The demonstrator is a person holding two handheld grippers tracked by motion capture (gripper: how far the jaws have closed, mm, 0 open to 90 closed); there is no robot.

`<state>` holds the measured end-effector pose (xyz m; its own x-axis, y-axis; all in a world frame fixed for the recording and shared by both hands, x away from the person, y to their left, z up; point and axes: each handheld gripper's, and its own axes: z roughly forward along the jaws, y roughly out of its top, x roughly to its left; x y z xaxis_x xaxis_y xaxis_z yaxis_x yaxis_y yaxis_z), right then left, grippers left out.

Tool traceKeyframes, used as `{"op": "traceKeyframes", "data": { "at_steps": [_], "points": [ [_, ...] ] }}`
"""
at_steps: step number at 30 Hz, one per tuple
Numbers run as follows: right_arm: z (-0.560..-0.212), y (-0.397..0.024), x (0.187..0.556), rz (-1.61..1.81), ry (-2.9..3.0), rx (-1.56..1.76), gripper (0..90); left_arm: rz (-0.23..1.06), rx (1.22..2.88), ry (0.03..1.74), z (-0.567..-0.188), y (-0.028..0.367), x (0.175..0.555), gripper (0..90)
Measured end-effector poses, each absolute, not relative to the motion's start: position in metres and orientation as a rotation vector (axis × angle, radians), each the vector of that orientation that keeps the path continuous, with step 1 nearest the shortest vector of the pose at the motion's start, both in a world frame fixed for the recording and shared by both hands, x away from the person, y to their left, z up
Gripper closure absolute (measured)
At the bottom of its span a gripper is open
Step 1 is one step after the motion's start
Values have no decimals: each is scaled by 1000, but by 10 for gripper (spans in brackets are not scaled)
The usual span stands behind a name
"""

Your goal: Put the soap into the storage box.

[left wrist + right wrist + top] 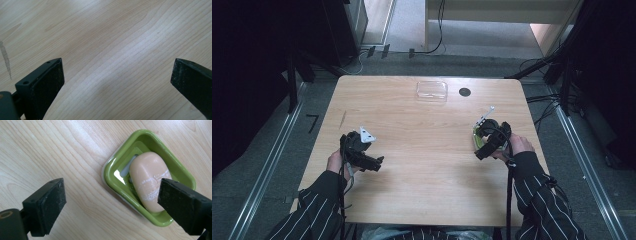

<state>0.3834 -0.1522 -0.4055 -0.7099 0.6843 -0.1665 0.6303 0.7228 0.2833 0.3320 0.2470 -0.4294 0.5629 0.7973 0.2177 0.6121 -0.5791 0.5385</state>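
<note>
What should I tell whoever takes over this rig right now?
Left gripper: open, nothing between its jaws, over bare wooden table.
Right gripper: open, holding nothing, above the green plastic soap dish.
Peach oval soap bar lies in that dish at the table's right side.
Clear plastic lid rests apart at the far edge.
Done: soap sits in dish. Left: probably fitting the lid.

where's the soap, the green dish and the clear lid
soap point(147, 180), right gripper view, middle of the bar
green dish point(113, 173), right gripper view, its left rim
clear lid point(431, 90), high view, its centre
</note>
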Motion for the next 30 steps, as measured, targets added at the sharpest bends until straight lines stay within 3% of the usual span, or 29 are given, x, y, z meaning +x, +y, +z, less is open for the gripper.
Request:
{"op": "traceKeyframes", "data": {
  "at_steps": [30],
  "points": [
    [-437, -168, 319, 249, 2688, 1076, 50, 624, 2391, 1139, -429, 246, 331, 0]
  ]
}}
